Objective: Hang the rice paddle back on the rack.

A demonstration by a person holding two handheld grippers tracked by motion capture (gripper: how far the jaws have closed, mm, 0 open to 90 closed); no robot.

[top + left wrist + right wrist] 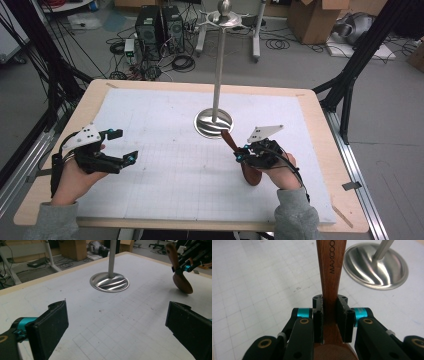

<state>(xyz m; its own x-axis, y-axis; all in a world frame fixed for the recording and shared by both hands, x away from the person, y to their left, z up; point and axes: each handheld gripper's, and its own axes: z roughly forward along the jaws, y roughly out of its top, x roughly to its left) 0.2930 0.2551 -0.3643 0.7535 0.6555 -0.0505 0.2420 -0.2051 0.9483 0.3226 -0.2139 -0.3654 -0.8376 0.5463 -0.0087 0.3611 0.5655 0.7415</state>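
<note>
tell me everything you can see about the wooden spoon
The wooden spoon is dark reddish-brown, smooth wood, with a flat handle printed with dark letters reading MAXCOO before the frame cuts them off, and a rounded bowl at the low end. The right gripper is shut on its handle just above the bowl, pads pressing both sides. It tilts, handle end pointing toward the steel stand's round base, bowl down near the white mat; whether the bowl touches the mat is unclear.

One legible marking: dark capitals "MAXCOO", cut off by the top edge of the right gripper view, run lengthwise along the wooden handle (331, 270). No other text, numbers or labels can be read on tabletop or background.
</note>
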